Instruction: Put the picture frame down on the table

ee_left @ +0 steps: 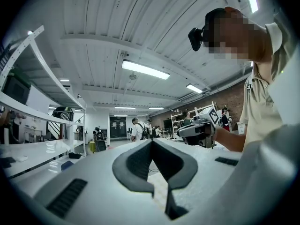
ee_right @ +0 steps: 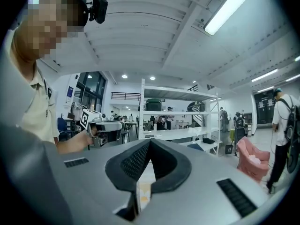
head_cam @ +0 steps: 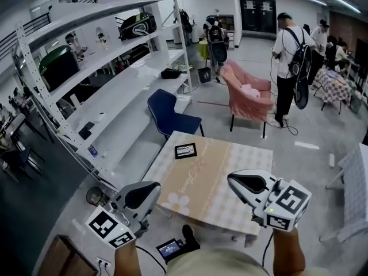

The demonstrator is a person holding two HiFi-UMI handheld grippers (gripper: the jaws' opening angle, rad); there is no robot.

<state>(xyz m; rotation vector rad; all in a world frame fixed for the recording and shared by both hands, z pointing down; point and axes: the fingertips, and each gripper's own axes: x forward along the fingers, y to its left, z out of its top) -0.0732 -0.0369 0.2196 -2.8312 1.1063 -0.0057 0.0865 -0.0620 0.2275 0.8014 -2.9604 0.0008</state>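
A small black picture frame (head_cam: 186,150) lies flat near the far left corner of the table (head_cam: 230,171), which has a beige checked cloth with flowers. My left gripper (head_cam: 154,187) hovers off the table's near left corner, jaws shut with nothing between them. My right gripper (head_cam: 232,180) hangs over the near right part of the table, also shut and empty. Both are well short of the frame. The left gripper view looks along its closed jaws (ee_left: 151,142) towards the right gripper (ee_left: 199,130). The right gripper view shows its closed jaws (ee_right: 150,142) and the left gripper (ee_right: 105,128).
A blue chair (head_cam: 169,115) stands behind the table, with long white shelving (head_cam: 115,91) to the left. A pink armchair (head_cam: 248,94) and standing people with backpacks (head_cam: 287,62) are farther back. A small screen device (head_cam: 169,248) lies on the floor by my feet.
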